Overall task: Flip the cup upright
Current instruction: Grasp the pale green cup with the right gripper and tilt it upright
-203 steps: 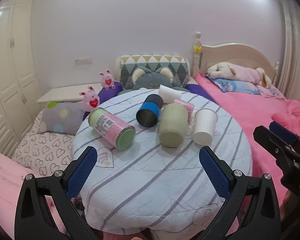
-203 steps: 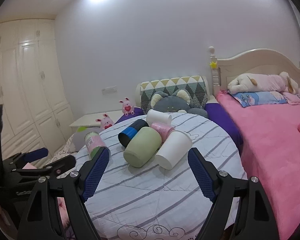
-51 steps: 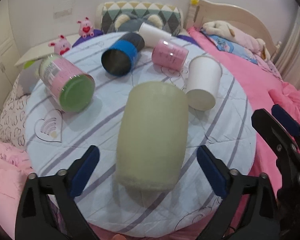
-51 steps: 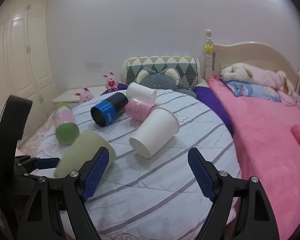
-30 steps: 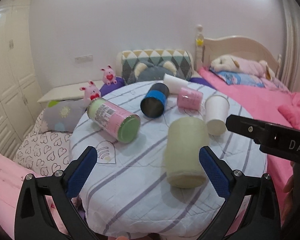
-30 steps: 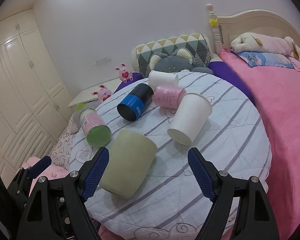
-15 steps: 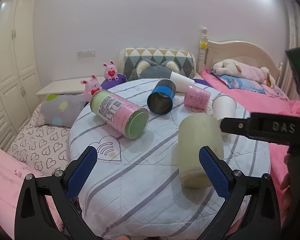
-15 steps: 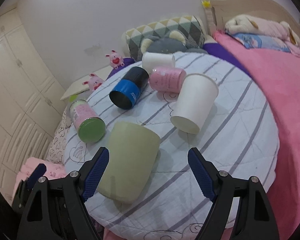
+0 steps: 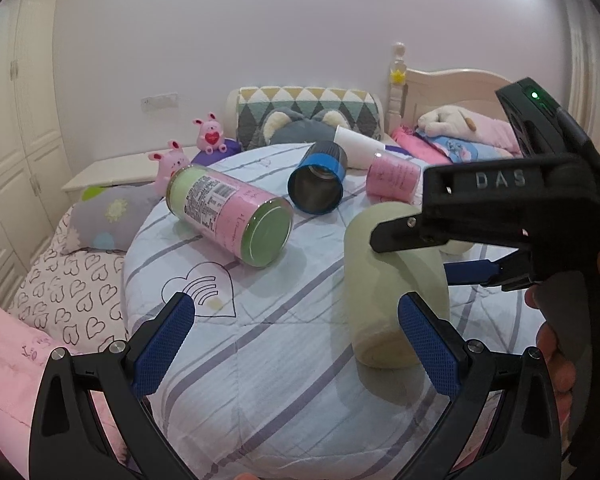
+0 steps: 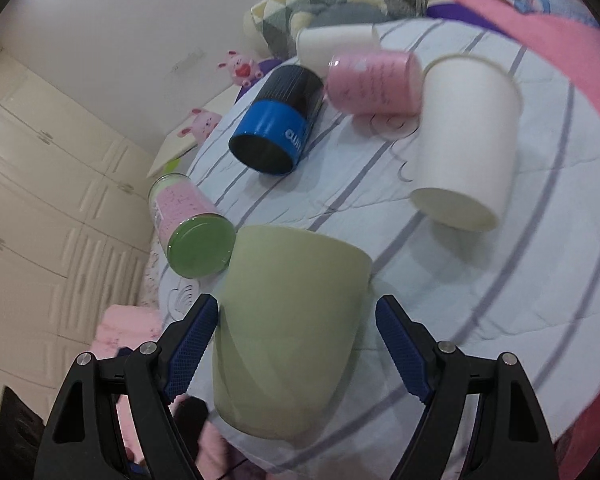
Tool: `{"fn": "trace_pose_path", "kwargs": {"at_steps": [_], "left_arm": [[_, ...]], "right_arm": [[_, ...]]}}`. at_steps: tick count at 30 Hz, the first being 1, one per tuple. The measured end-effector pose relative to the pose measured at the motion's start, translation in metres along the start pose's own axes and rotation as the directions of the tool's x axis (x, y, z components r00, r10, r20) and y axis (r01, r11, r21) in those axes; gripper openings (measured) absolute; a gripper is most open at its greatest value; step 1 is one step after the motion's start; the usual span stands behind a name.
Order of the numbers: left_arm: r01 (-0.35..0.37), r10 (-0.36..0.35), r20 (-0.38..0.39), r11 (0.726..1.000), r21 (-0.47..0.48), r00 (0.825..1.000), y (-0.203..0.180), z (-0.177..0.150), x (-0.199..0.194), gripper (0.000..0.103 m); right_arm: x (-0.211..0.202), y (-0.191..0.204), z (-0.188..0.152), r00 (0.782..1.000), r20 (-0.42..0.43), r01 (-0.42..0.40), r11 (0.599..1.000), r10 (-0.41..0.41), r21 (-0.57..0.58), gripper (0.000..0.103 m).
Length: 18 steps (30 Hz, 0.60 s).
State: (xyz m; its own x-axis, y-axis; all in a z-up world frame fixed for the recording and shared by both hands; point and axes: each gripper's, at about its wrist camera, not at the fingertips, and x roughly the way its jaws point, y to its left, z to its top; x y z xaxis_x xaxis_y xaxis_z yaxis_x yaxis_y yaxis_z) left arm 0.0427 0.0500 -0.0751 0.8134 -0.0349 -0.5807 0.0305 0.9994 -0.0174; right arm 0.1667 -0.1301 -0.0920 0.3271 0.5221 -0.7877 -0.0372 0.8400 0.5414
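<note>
Right tool (image 10: 296, 340) spread wide round green cup (image 10: 284, 328), left tool (image 9: 296, 344) wide too; cup mouth hidden.

Six containers lie on the round table covered in a pale blue cloth with grey stripes (image 9: 284, 364). Two are plain white paper cups: one at the table's far edge (image 10: 332, 46), one nearer its right side (image 10: 466, 142). There is one pale green matte cup (image 10: 288, 328) near the front edge, one pink cup (image 10: 374, 80) toward the far side, one black tube with a blue band (image 10: 278, 120) near the middle, and one pink-labelled jar with a green lid (image 9: 230, 214) on the left. Beyond the table sit two pink plush bunnies (image 9: 210, 134) (image 9: 172, 160).
</note>
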Motion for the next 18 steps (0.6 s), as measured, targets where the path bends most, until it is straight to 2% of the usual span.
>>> {"fn": "trace_pose_path", "kwargs": {"at_steps": [9, 13, 18], "left_arm": [[0.008, -0.008, -0.005, 1.0, -0.03, 1.0, 0.011, 0.001, 0.006, 0.103], [0.016, -0.016, -0.012, 0.999, -0.028, 1.0, 0.01, 0.002, 0.007, 0.103], [0.022, -0.023, -0.018, 0.999, -0.028, 1.0, 0.009, 0.001, 0.006, 0.103]], "right_arm": [[0.021, 0.007, 0.003, 0.997, -0.065, -0.033, 0.999, 0.034, 0.024, 0.082], [0.025, 0.004, 0.004, 0.996, -0.065, -0.063, 0.998, 0.064, 0.016, 0.083], [0.017, 0.012, -0.002, 0.999, -0.012, -0.049, 0.994, 0.048, -0.096, 0.082]]}}
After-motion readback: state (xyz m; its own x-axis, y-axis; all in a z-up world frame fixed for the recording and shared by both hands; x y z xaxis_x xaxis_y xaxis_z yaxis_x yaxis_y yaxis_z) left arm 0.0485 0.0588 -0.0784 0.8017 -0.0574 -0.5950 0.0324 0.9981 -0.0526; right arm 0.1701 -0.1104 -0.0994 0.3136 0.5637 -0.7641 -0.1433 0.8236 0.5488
